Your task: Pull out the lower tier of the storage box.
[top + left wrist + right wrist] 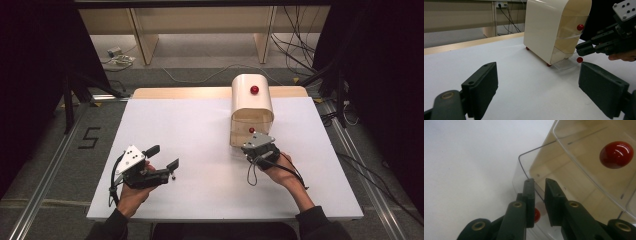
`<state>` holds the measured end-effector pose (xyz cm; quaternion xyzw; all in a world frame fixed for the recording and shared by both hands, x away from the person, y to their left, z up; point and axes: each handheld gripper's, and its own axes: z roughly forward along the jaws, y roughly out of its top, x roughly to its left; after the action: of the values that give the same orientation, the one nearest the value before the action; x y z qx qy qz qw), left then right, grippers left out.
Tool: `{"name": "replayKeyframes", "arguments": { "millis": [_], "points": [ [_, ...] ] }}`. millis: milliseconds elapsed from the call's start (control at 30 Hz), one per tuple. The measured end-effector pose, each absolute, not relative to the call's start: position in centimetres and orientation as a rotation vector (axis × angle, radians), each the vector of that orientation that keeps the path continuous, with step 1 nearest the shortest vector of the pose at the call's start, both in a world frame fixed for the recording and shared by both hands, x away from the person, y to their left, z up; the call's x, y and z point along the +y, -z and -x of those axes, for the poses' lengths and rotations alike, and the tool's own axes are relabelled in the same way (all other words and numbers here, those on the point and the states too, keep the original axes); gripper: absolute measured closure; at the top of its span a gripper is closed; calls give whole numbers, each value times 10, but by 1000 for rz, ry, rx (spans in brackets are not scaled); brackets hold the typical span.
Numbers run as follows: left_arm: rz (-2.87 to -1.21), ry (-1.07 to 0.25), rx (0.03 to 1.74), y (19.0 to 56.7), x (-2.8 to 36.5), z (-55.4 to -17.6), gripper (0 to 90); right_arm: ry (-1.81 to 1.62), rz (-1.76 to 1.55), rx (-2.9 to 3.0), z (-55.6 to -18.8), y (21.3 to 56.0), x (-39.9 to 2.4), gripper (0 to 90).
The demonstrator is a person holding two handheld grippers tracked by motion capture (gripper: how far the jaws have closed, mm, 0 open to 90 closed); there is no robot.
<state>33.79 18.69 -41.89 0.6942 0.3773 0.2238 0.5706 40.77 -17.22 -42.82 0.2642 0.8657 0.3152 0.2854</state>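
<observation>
A cream drawer cabinet point(252, 105) point(544, 27) stands at the far right of the white table point(190, 130), with clear drawers that carry red knobs. My right gripper point(252, 136) point(539, 181) point(581, 48) is at the bottom drawer point(564, 175), which is pulled out slightly. Its jaws are nearly together, with the drawer's red knob point(537, 215) point(579, 59) between them. A higher red knob point(616, 154) point(580, 27) is free. My left gripper point(164, 156) point(537, 68) rests at the near left, open and holding nothing, pointing toward the cabinet.
A wooden strip point(180, 92) runs along the table's far edge. Beyond it are shelf legs and loose cables on the floor point(120, 57). Metal rails point(50, 175) flank the table on both sides.
</observation>
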Motion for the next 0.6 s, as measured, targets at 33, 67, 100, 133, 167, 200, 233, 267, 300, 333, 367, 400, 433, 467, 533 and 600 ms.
{"name": "replayKeyframes", "arguments": {
  "millis": [33, 67, 100, 133, 167, 200, 233, 267, 300, 333, 367, 400, 433, 467, 533, 600],
  "points": [
    [-1630, -526, 885, 419, 187, -338, 158, -843, -704, 2316, -407, 428, -172, 790],
    [-1632, -526, 884, 419, 187, -338, 158, -839, -703, 2316, -407, 428, -172, 790],
    [-1630, -526, 885, 419, 187, -338, 158, -839, -702, 2317, -407, 428, -172, 790],
    [-1629, -526, 885, 419, 187, -338, 158, -839, -701, 2317, -407, 428, -172, 790],
    [-1629, -526, 885, 419, 187, -338, 158, -839, -702, 2317, -407, 428, -172, 789],
    [-1629, -525, 884, 419, 187, -338, 157, -838, -703, 2317, -406, 428, -172, 790],
    [-1631, -526, 884, 419, 187, -338, 158, -836, -701, 2317, -406, 428, -172, 790],
    [-1630, -526, 885, 419, 187, -338, 158, -836, -700, 2317, -406, 428, -172, 790],
    [-1629, -525, 885, 419, 187, -338, 158, -836, -698, 2317, -406, 428, -172, 790],
    [-1630, -525, 884, 419, 187, -338, 158, -836, -697, 2316, -406, 428, -172, 790],
    [-1630, -526, 884, 419, 187, -338, 157, -836, -696, 2317, -406, 429, -172, 790],
    [-1630, -526, 884, 419, 187, -338, 158, -837, -696, 2316, -405, 429, -172, 789],
    [-1629, -526, 885, 419, 187, -338, 158, -837, -695, 2317, -405, 429, -172, 790],
    [-1629, -526, 885, 419, 187, -338, 158, -836, -694, 2317, -405, 429, -172, 790],
    [-1629, -526, 884, 419, 187, -338, 158, -835, -693, 2317, -405, 429, -172, 790],
    [-1629, -525, 884, 419, 187, -338, 157, -836, -692, 2320, -404, 429, -172, 790]
  ]
}}
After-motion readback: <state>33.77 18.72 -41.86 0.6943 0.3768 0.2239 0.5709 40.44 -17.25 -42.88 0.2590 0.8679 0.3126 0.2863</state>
